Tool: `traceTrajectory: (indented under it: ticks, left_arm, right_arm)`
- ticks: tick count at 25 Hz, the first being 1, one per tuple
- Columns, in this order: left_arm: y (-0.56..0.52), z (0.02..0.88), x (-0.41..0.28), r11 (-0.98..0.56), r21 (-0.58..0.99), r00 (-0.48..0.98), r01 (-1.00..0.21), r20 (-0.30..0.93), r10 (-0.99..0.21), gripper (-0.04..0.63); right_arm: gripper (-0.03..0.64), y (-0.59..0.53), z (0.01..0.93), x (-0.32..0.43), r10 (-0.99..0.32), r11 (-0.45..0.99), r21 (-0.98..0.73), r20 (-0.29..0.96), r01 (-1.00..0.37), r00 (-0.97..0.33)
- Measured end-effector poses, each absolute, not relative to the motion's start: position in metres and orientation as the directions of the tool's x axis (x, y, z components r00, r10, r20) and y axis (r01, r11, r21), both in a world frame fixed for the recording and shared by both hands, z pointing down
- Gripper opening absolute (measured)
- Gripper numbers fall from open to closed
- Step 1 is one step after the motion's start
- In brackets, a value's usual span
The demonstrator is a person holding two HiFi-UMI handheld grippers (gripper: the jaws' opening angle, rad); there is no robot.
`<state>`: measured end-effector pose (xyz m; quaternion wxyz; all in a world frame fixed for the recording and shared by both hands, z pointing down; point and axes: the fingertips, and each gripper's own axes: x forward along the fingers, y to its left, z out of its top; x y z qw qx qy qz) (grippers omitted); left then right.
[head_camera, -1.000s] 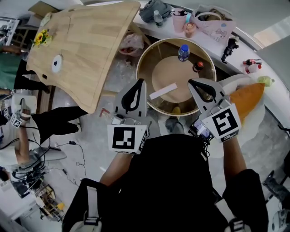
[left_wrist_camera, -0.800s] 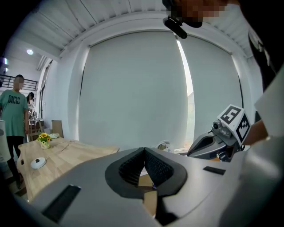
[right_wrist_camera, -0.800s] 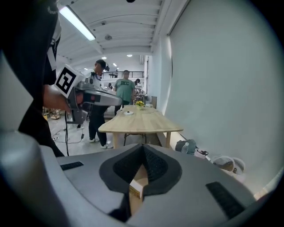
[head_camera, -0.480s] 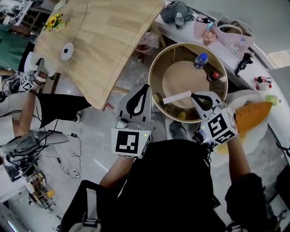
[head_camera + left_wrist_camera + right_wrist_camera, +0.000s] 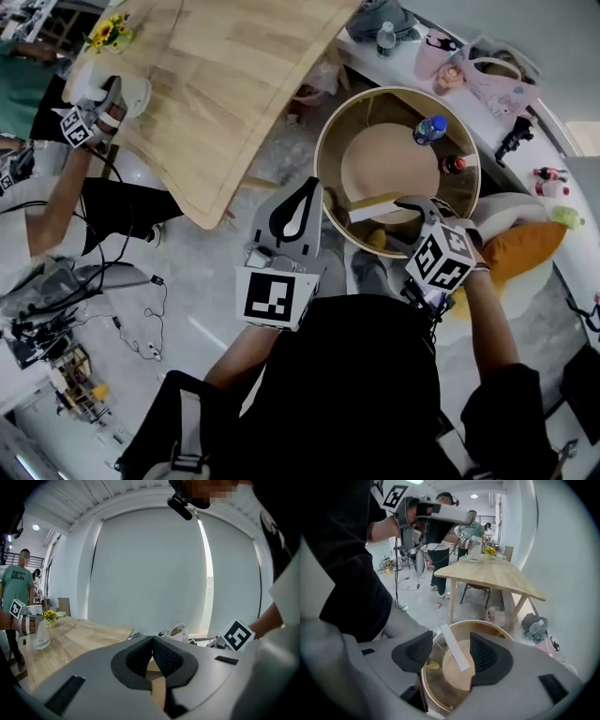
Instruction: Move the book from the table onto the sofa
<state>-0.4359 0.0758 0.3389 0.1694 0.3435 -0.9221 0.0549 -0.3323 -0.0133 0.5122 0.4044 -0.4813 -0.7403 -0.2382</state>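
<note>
Over the round glass table with a wooden rim (image 5: 321,150): the right gripper (image 5: 398,223) tilts downward, its jaws wide apart and just opened.
Book: the thin white book (image 5: 380,206) lies flat on the glass top, near the table's near edge. In the right gripper view it shows between the dark pads (image 5: 487,656) with a gap on each side, untouched.
Left gripper: the left gripper (image 5: 302,192) is held beside the table's left rim, jaws pressed together with nothing between them.
Sofa: the white sofa (image 5: 511,202) with an orange cushion (image 5: 525,246) stands just right of the table.
Also on the table: a clear bottle with a blue cap (image 5: 431,128) and a small dark bottle with a red cap (image 5: 453,165), both at the far side.
Beyond: a pale wooden table (image 5: 234,75).
</note>
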Motion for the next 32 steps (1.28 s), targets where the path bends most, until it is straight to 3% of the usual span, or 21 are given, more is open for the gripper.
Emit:
traceTrajectory:
  ticks: [4, 26, 28, 30, 32]
  left_arm:
    - [0.082, 0.349, -0.444, 0.754, 0.036, -0.694, -0.656, 0.364, -0.621, 0.011]
    - [0.133, 0.387, -0.494, 0.762, 0.087, -0.672, -0.642, 0.415, -0.614, 0.011]
    - [0.138, 0.389, -0.498, 0.76, 0.088, -0.67, -0.644, 0.415, -0.616, 0.011]
    - [0.143, 0.39, -0.502, 0.761, 0.093, -0.669, -0.642, 0.416, -0.615, 0.011]
    - [0.146, 0.392, -0.505, 0.762, 0.099, -0.668, -0.639, 0.418, -0.615, 0.011]
  right_arm:
    - [0.285, -0.004, 0.538, -0.329, 0.463, 0.362, -0.053, 0.877, 0.931, -0.13]
    - [0.29, 0.014, 0.681, -0.332, 0.074, 0.028, -0.105, 0.992, 0.994, 0.103]
    - [0.262, 0.015, 0.689, -0.334, 0.053, 0.02, -0.096, 0.994, 0.995, 0.095]
    - [0.188, 0.016, 0.693, -0.338, 0.046, 0.047, -0.083, 0.996, 0.995, 0.08]
    - [0.169, 0.015, 0.696, -0.341, 0.035, 0.067, -0.071, 0.997, 0.995, 0.069]
